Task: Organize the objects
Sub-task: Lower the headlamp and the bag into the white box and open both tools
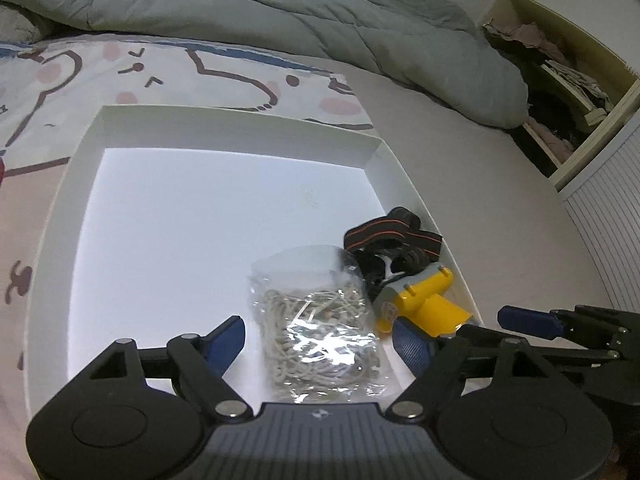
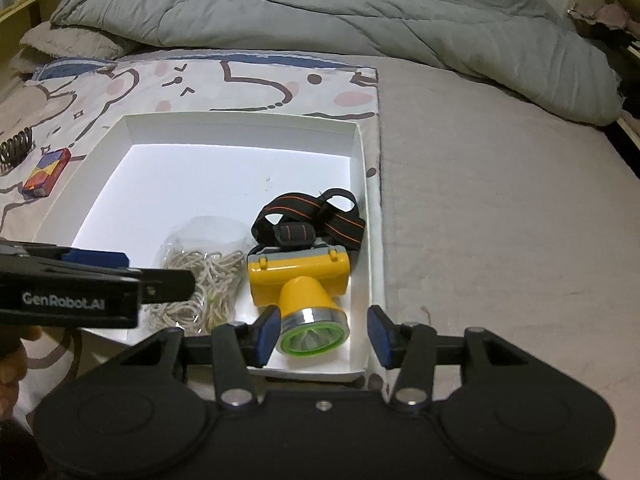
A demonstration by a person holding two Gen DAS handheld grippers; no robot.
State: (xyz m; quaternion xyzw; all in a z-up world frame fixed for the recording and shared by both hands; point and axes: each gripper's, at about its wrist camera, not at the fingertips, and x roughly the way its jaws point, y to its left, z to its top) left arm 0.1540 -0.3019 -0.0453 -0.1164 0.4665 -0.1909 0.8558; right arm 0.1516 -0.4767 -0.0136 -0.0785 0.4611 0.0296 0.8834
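A white shallow box (image 1: 80,168) (image 2: 360,168) lies on the bed. In its near right part lie a clear bag of beige cord (image 1: 320,320) (image 2: 208,276) and a yellow headlamp (image 2: 298,276) (image 1: 424,300) with a black, orange-striped strap (image 2: 320,216). My left gripper (image 1: 320,344) is open, its jaws on either side of the bag's near end. My right gripper (image 2: 324,334) is open, its jaws on either side of the headlamp's green-rimmed lens. Neither holds anything.
A small colourful box (image 2: 46,174) and a dark coiled spring-like object (image 2: 16,148) lie on the patterned sheet (image 2: 240,84) left of the white box. A grey duvet (image 2: 320,12) is piled at the back. An open shelf unit (image 1: 560,92) stands at the right.
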